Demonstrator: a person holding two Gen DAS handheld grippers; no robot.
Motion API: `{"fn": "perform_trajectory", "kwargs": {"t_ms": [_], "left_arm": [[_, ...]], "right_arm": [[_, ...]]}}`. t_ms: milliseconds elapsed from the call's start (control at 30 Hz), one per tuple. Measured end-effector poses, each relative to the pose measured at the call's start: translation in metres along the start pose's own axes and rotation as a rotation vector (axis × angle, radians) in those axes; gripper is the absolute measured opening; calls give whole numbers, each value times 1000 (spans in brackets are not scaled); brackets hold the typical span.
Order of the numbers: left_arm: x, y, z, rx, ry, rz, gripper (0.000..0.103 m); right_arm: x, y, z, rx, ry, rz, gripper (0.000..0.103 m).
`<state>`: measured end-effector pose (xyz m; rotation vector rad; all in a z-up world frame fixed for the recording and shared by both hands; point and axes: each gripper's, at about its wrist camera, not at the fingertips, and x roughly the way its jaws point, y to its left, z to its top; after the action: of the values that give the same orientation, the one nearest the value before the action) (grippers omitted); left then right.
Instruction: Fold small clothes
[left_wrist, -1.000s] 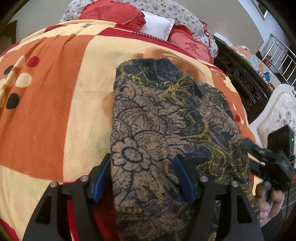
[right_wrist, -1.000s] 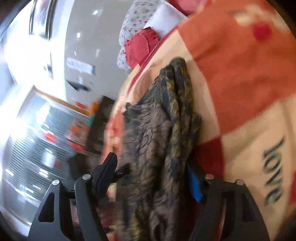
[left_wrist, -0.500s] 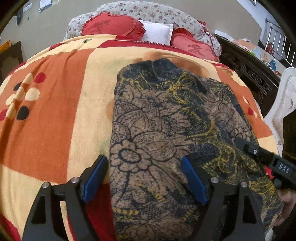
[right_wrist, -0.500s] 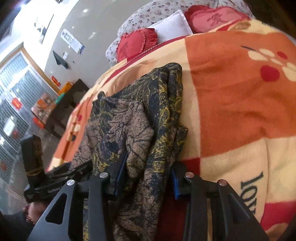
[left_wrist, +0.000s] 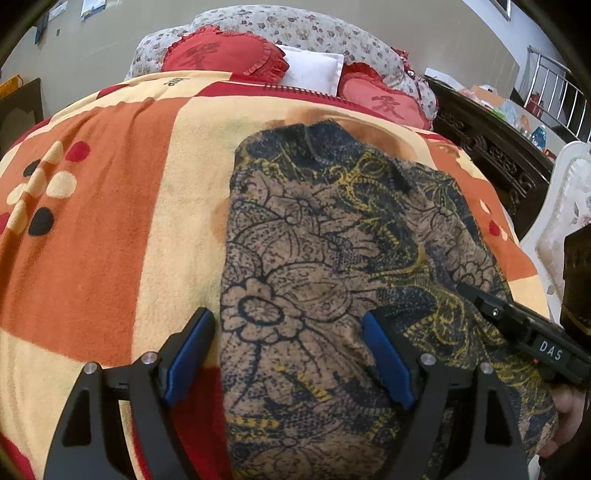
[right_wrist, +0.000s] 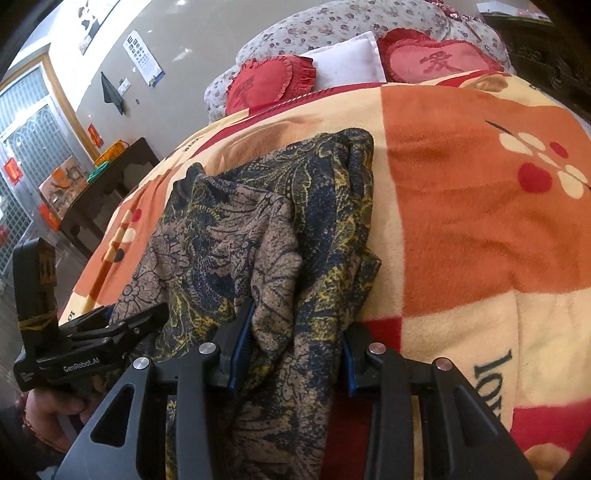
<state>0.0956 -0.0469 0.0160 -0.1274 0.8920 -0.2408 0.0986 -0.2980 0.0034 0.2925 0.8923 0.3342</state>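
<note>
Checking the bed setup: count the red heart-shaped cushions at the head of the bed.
2. One heart cushion lies left of the white pillow; the other heart cushion lies right of it, both against the floral bolster. More could hide behind the blanket.

Home bedroom. Bed under orange, cream and red fleece blanket (left_wrist: 110, 206), spread ahead of fingers. Beyond fingertips at bed head: long floral-print bolster (left_wrist: 295, 29), two red heart-shaped frilled cushions (left_wrist: 221, 55), small white pillow (left_wrist: 314, 70). Dark carved wooden furniture (left_wrist: 491, 147) right of left gripper's fingers, cluttered on top. Dark side table (right_wrist: 107, 184) with boxes, eye chart (right_wrist: 144, 59) on beige wall, grilled door (right_wrist: 26, 147) left of right gripper's fingers.
</note>
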Motion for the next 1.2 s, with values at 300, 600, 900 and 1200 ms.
{"fn": "perform_trajectory", "kwargs": {"t_ms": [300, 600, 900, 1200], "left_arm": [[-10, 8, -1, -50, -31, -67, 36], [-59, 14, 26, 30, -84, -11, 17], [-59, 108, 32, 14, -1, 93, 23], [-109, 133, 16, -27, -94, 25, 52]], "right_arm": [[2, 7, 4, 18, 31, -33, 38], [-3, 20, 17, 321, 82, 72, 17], [61, 104, 33, 162, 93, 166, 17], [37, 89, 27, 196, 86, 99, 25]]}}
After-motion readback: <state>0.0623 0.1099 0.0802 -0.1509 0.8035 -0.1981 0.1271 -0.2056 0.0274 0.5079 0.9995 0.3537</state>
